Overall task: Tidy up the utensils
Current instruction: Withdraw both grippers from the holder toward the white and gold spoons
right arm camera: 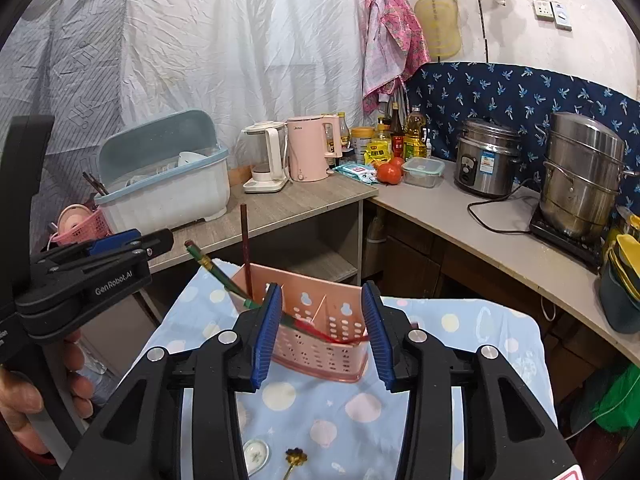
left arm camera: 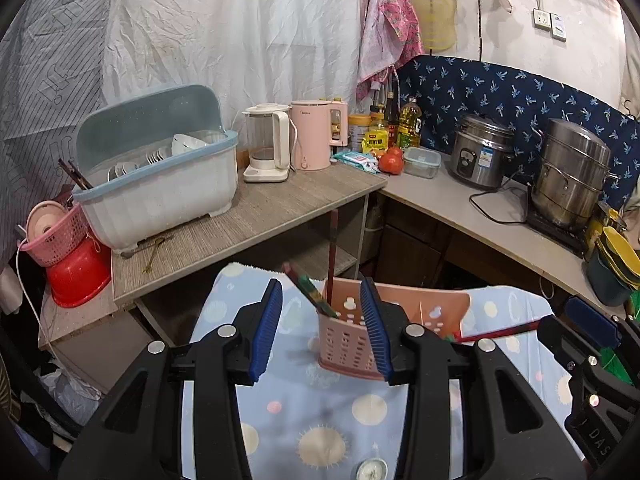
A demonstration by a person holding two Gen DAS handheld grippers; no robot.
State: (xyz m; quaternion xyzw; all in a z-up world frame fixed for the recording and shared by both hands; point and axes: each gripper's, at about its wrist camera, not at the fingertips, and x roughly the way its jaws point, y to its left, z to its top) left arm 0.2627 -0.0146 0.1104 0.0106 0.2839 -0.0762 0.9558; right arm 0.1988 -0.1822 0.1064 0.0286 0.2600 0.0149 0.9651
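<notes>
A pink slotted utensil holder [left arm camera: 344, 344] [right arm camera: 320, 346] stands on a blue patterned cloth [left arm camera: 340, 412]. In its left compartment a dark red chopstick [right arm camera: 244, 248] stands upright and green chopsticks [right arm camera: 212, 270] lean left. A red chopstick [right arm camera: 324, 331] lies slanted in the right part, its end sticking out [left arm camera: 500, 332]. My left gripper [left arm camera: 320, 292] is open just in front of the holder, with nothing gripped. My right gripper [right arm camera: 320, 292] is open too, its blue pads on either side of the holder's view and not pressing it. A gold spoon [right arm camera: 296, 458] and a white ceramic spoon [right arm camera: 256, 452] lie on the cloth near me.
Beyond the cloth, a grey side table [left arm camera: 260, 216] carries a lidded dish drainer [left arm camera: 160, 184], two kettles [left arm camera: 292, 140] and a gold fork [left arm camera: 154, 252]. The right counter holds a rice cooker [left arm camera: 480, 152] and a steel pot [left arm camera: 572, 176]. A hand [right arm camera: 36, 400] grips the left tool.
</notes>
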